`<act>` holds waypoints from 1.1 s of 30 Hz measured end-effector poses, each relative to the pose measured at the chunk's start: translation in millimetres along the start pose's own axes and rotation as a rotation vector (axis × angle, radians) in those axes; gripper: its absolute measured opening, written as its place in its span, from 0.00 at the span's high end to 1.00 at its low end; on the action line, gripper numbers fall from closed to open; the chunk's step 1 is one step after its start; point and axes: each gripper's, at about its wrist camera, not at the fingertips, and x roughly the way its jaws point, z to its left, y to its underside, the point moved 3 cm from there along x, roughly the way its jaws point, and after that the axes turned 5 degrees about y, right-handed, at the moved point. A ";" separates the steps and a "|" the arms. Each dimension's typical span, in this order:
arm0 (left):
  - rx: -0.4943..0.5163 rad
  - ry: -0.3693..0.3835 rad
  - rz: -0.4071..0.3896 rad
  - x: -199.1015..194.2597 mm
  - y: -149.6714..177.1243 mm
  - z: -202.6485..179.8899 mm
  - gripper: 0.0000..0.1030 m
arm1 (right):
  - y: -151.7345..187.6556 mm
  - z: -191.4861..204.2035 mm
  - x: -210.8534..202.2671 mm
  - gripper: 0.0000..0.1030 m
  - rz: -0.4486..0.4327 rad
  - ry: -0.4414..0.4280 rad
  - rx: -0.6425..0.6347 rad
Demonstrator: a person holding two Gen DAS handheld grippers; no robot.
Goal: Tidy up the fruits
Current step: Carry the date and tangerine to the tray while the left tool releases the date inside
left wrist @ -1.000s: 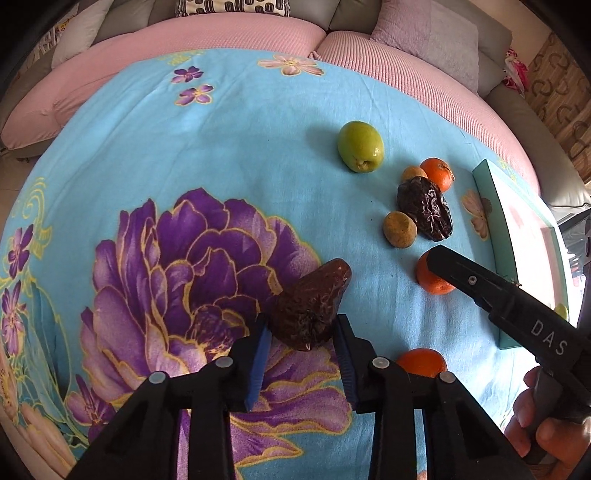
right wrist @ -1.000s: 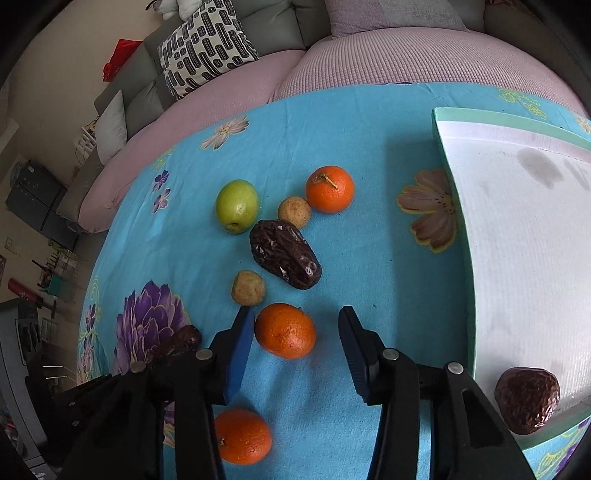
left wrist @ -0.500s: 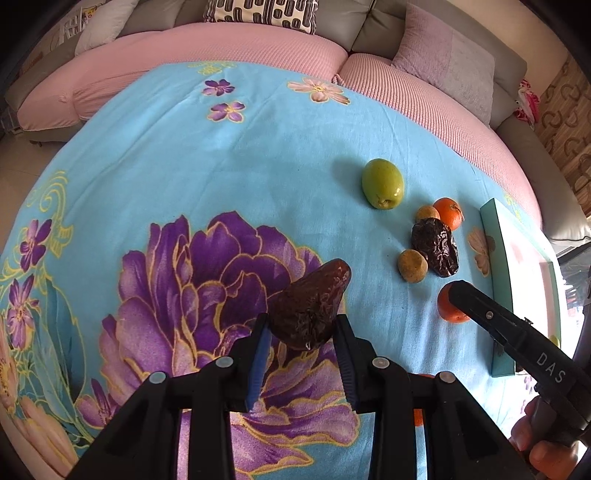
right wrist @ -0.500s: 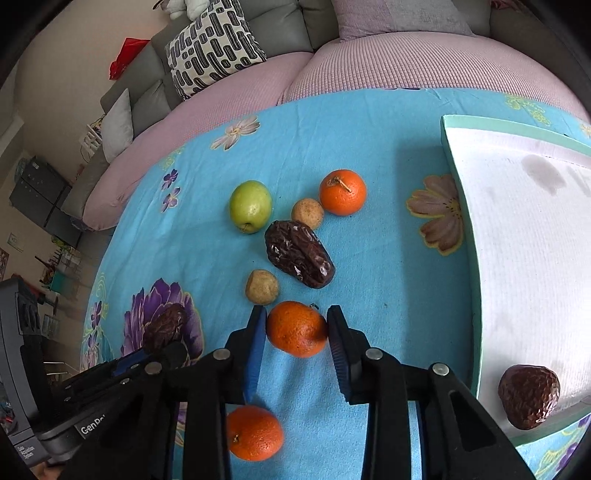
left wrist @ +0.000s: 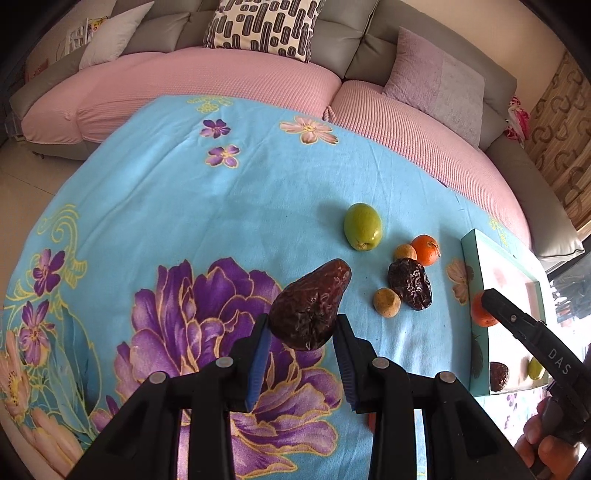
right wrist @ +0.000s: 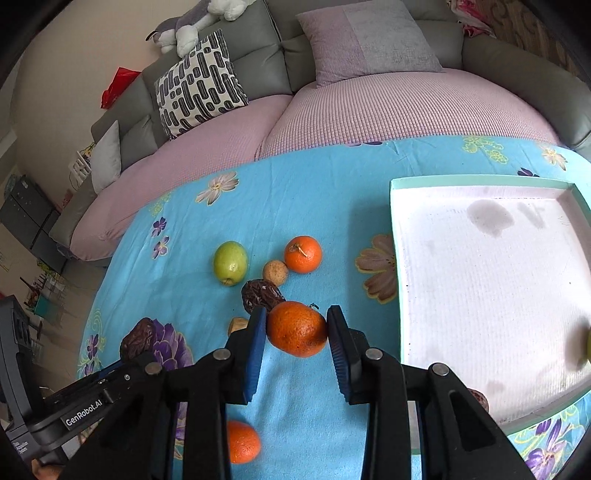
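Left gripper (left wrist: 301, 332) clamped on a wrinkled date (left wrist: 310, 304), right gripper (right wrist: 296, 326) closed on an orange (right wrist: 297, 328), green fruit (right wrist: 230, 262) seen at ten o'clock, tray (right wrist: 397, 206) at two o'clock.

On the floral cloth (right wrist: 332, 184), the green fruit (right wrist: 230, 261), a tangerine (right wrist: 303, 254) and a dried date (right wrist: 260, 294) cluster left of the tray (right wrist: 480, 280), the sofa (right wrist: 369, 103) behind.

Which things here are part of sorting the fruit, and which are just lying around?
Part of the job:
- date in the left gripper
- orange in the right gripper
- green fruit, loose oranges, dates and small brown fruits on the cloth
- tray

Just lying about:
- sofa
- patterned cushion
- stuffed toy
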 end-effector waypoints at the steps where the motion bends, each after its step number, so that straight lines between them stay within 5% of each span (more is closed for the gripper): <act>1: 0.006 -0.008 0.001 2.0 -0.1 -4.0 0.65 | -2.3 -2.7 -2.9 0.66 -0.012 0.023 -0.003; 8: 0.031 -0.004 -0.001 15.8 -6.6 -31.0 0.65 | -19.0 -34.1 -23.5 0.66 -0.099 0.180 -0.005; 17: 0.127 0.066 -0.020 20.5 -20.5 -92.3 0.65 | -24.9 -105.2 -40.6 0.66 -0.127 0.272 0.149; 26: 0.286 0.168 0.001 46.1 -15.0 -170.9 0.65 | -14.1 -192.2 -57.6 0.66 -0.129 0.400 0.353; 33: 0.427 0.236 -0.021 64.4 -0.2 -223.6 0.65 | -11.3 -223.5 -69.2 0.66 -0.151 0.448 0.427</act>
